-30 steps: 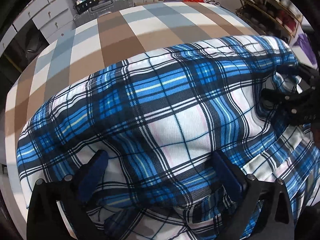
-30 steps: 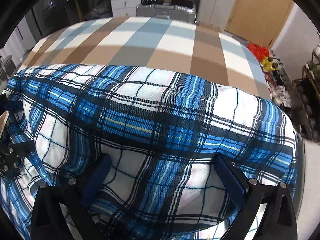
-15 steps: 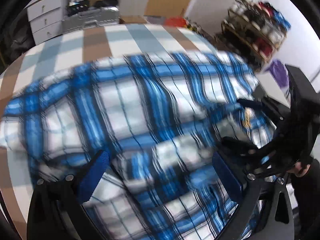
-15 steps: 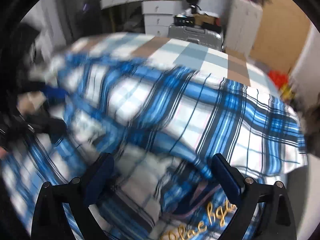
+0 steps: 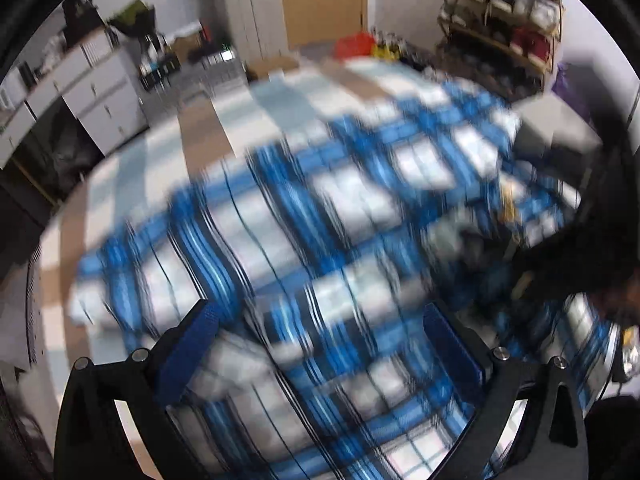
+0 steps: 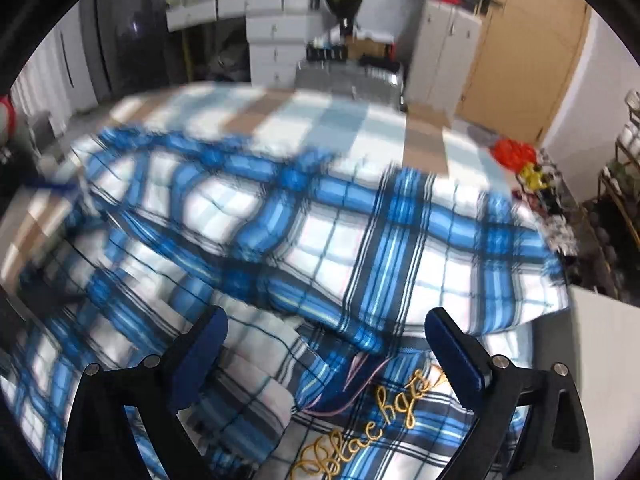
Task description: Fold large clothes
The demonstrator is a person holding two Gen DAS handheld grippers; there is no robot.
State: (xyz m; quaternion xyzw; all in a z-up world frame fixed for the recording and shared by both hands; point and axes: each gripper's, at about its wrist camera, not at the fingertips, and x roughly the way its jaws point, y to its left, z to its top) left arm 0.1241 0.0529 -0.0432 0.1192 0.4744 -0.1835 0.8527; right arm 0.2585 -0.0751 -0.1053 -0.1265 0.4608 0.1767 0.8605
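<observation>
A large blue, white and black plaid garment (image 5: 320,216) lies spread over a bed with a brown, white and grey checked cover (image 5: 200,136); it is blurred by motion in the left wrist view. My left gripper (image 5: 320,332) hovers over its near part, fingers wide apart and nothing pinched. In the right wrist view the garment (image 6: 400,240) has an upper layer folded over a lower layer that carries gold embroidered lettering (image 6: 360,436). My right gripper (image 6: 326,332) is open above that fold. A dark blur at the right of the left wrist view (image 5: 600,240) is the other gripper and hand.
White drawer units (image 5: 100,96) and a silver suitcase (image 6: 352,76) stand beyond the bed. A pale wardrobe (image 6: 444,40) and a wooden door (image 6: 528,52) are behind. A shoe rack (image 5: 500,20) is at the right, with red and yellow items (image 6: 516,152) on the floor.
Both grippers have pulled back and risen from the cloth, showing more of the room. The garment's top layer has shifted, and the gold lettering has come into the right wrist view.
</observation>
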